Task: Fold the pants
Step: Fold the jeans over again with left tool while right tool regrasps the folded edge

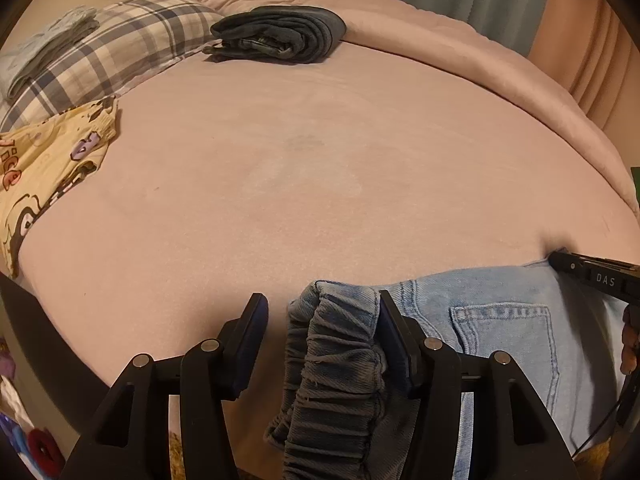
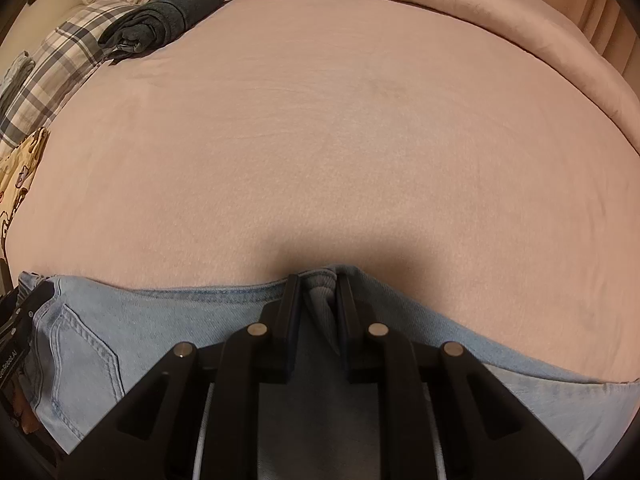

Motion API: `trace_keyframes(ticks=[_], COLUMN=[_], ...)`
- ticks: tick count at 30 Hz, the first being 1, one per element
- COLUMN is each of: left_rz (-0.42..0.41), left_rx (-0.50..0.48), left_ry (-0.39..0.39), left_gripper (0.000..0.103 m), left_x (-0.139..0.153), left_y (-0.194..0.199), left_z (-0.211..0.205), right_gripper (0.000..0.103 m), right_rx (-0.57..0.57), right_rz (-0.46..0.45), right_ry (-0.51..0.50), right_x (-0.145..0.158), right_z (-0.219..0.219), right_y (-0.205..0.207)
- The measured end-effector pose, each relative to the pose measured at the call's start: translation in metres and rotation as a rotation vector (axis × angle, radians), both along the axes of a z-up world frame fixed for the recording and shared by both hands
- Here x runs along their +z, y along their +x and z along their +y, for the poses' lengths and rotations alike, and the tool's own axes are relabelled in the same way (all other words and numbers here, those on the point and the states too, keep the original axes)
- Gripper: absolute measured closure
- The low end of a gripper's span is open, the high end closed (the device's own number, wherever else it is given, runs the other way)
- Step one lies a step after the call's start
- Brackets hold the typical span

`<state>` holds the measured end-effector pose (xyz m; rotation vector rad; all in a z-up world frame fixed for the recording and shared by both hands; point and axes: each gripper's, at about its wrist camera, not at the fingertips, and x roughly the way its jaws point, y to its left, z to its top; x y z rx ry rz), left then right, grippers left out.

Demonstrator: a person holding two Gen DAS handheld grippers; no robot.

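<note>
Denim jeans [image 1: 500, 320]: elastic waistband [image 1: 332, 360] only in left view

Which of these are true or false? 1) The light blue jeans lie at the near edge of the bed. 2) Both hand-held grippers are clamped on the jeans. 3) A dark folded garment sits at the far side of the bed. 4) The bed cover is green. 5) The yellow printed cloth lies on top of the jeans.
1) True: the light blue jeans lie along the near edge of the bed.
2) False: the right hand-held gripper pinches a fold of denim, but the left hand-held gripper is open beside the waistband.
3) True: the dark folded garment.
4) False: it is pink.
5) False: the yellow printed cloth lies apart, far left.
</note>
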<state>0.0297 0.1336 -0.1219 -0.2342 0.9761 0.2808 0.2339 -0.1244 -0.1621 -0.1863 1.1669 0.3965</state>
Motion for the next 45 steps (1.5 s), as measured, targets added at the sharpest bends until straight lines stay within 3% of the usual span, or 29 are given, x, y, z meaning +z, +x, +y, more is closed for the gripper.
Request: trace_keyframes(ticks=[3, 5, 7, 8, 10, 12, 15, 19, 22, 30, 34, 37, 41, 45], left_rz=[0.010, 0.024, -0.004, -0.032, -0.091, -0.133, -0.163, -0.120, -0.105, 0.006, 0.071, 0.114, 0.159, 0.165], left_rx=[0.029, 0.042, 0.030, 0.019, 0.000, -0.038, -0.159, -0.277, -0.362, -0.507, -0.544, -0.528, -0.484, -0.492], left_ry=[-0.036, -0.089, -0.125, -0.127, -0.095, -0.088, -0.131, -0.117, -0.149, -0.195, -0.201, -0.192, -0.109, -0.072], left_gripper=[0.043, 0.043, 0.043, 0.043, 0.038, 0.030, 0.028, 0.028, 0.028, 0.030, 0.047, 0.052, 0.058, 0.058], left_x=[0.009, 0.020, 0.038, 0.048, 0.072, 0.087, 0.096, 0.088, 0.084, 0.057, 0.037, 0.020, -0.002, -0.005], left_y=[-0.001, -0.001, -0.003, -0.005, -0.009, -0.009, 0.000, 0.024, 0.038, 0.069, 0.082, 0.095, 0.118, 0.121], left_z=[0.004, 0.009, 0.010, 0.009, 0.000, -0.014, -0.045, -0.094, -0.122, -0.191, -0.218, -0.225, -0.230, -0.235], right_gripper=[0.087, 0.080, 0.045, 0.039, 0.038, 0.035, 0.029, 0.029, 0.029, 0.029, 0.033, 0.033, 0.033, 0.043], right_rx=[-0.001, -0.008, -0.021, -0.032, -0.055, -0.088, -0.143, -0.224, -0.345, -0.698, -0.832, -0.901, -0.975, -1.007], right_rz=[0.007, 0.012, -0.035, -0.079, -0.165, -0.184, -0.202, -0.229, -0.248, -0.202, -0.202, -0.208, -0.178, -0.153], right_ry=[0.009, 0.024, -0.003, -0.017, -0.012, 0.014, 0.050, -0.014, -0.082, -0.015, 0.004, 0.005, 0.052, 0.124], right_x=[0.001, 0.006, 0.018, 0.026, 0.048, 0.064, 0.079, 0.082, 0.080, 0.064, 0.056, 0.052, 0.038, 0.024], right_z=[-0.001, -0.005, -0.011, -0.016, -0.030, -0.049, -0.083, -0.127, -0.173, -0.311, -0.361, -0.390, -0.416, -0.429], right_y=[0.000, 0.001, -0.005, -0.009, -0.019, -0.029, -0.046, -0.072, -0.090, -0.143, -0.167, -0.184, -0.204, -0.207])
